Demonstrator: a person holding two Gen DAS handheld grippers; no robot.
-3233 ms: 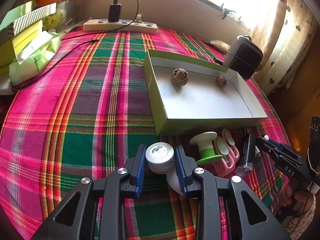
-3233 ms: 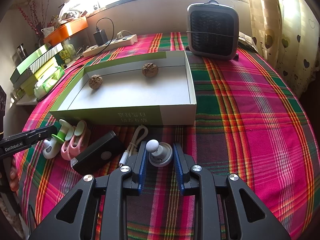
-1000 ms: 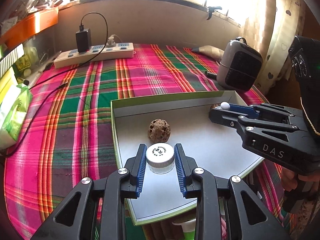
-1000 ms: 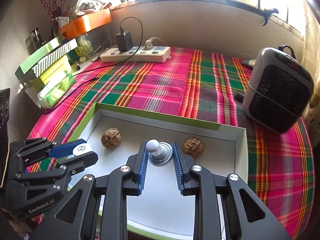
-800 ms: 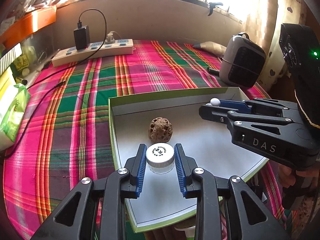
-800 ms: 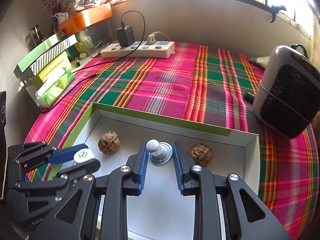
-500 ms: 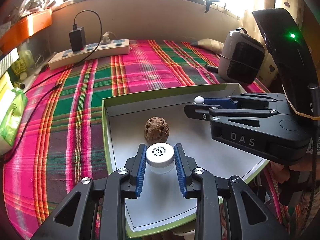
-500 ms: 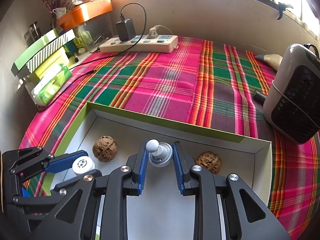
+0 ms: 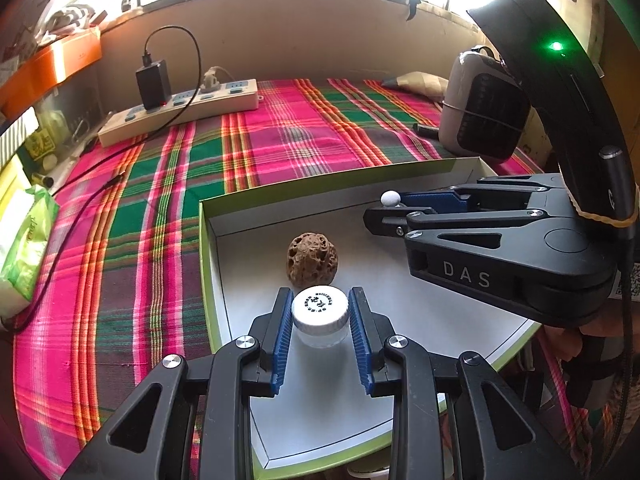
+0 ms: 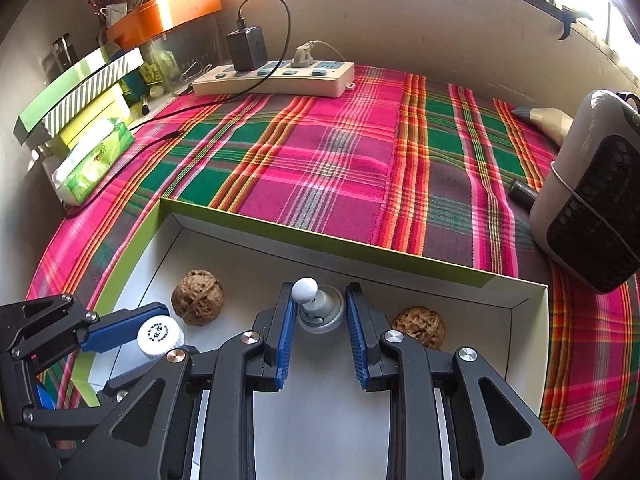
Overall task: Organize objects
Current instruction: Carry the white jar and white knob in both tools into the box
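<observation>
Nearest the left wrist camera, the left gripper [image 9: 320,334] has its jaws closed on a small clear jar [image 9: 320,316] with a white screw cap, held upright over the near corner of the box [image 9: 206,264], a shallow white tray with a green rim standing on the plaid-covered table [image 9: 168,184]. Whether the jar's base touches the box floor cannot be told. Beside it, the right gripper [image 10: 320,330] has its jaws gripping the base of a small white knob [image 10: 316,304] with a ball on top, and it hangs over the middle of the box near the far wall. Two walnuts already lie inside: one walnut [image 10: 197,297] on the left, just beyond the jar, and a second walnut [image 10: 418,327] to the right of the knob. So the task looks well under way: two pieces are stowed, two more are over the box but not yet let go, and both grips need releasing once the pieces sit on the floor of the box. What may be left outside the box in front cannot be judged, since the grippers hide that strip. Farther off, a power strip [image 10: 276,78] with a charger, a small heater [image 10: 592,208] at the right and a tissue pack [image 10: 94,160] at the left stand untouched; these seem to be furnishings and not items to sort.
</observation>
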